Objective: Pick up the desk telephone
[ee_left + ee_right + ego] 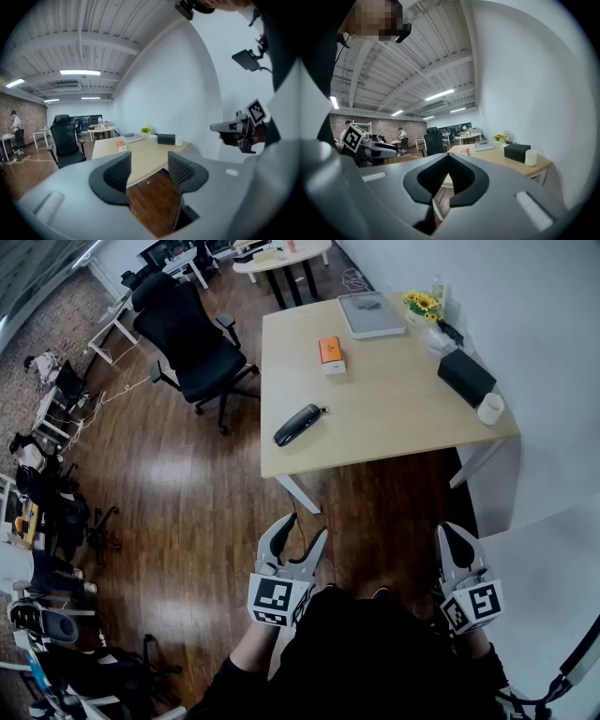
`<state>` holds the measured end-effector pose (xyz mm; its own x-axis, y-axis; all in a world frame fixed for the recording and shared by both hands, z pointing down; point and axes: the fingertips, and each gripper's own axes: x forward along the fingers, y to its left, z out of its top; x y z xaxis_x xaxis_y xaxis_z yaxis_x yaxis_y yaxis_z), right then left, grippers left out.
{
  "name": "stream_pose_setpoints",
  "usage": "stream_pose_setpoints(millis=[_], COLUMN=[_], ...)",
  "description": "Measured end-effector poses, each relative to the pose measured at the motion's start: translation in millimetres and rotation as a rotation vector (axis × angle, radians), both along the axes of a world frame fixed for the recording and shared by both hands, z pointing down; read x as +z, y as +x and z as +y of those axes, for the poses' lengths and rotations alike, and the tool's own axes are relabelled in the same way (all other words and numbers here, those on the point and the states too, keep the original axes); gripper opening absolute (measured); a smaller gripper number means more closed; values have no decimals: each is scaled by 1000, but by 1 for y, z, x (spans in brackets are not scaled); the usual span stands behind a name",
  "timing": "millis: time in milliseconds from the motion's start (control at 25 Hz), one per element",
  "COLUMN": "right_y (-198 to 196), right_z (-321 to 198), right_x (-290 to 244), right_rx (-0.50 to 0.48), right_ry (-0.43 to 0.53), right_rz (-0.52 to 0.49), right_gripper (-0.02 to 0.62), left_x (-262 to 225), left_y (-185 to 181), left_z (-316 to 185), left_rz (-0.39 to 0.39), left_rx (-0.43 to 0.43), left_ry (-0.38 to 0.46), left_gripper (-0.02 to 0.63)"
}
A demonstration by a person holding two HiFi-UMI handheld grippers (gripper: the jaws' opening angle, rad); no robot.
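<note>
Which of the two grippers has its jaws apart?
The left gripper: its jaws stand apart, empty, while those of the right gripper meet at the tips.

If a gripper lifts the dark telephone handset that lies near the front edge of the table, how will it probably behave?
The handset looks rigid and slim, so it probably lifts without bending. Its rounded, smooth-looking body may slip or turn between jaws if gripped off-centre. What seems a short cord at one end would likely dangle.
</note>
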<state>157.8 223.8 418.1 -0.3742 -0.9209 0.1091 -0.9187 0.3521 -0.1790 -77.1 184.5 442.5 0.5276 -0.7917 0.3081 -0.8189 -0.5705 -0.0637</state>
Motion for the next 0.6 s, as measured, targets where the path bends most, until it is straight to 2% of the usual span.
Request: stream_pose_setpoints(millis=[120, 200, 440, 600], right_y=[12, 17, 18, 8], right_z=[-12, -24, -92, -155], right_x=[3, 7, 23, 23], right_rx=[10, 16, 32, 82], right_ry=[-11, -23, -58, -80], right_rz=[3, 4, 33, 62], right_gripper=[0, 0, 0, 0], left_x=[8, 18, 62, 108], left_y=[-4, -10, -35, -51], left_z=[-32, -59, -173, -262], left_rz=[-107, -153, -223, -298], left_rx=[10, 7, 2, 39], left_ry=[20, 13, -39, -87], left_gripper=[269, 285, 306, 308])
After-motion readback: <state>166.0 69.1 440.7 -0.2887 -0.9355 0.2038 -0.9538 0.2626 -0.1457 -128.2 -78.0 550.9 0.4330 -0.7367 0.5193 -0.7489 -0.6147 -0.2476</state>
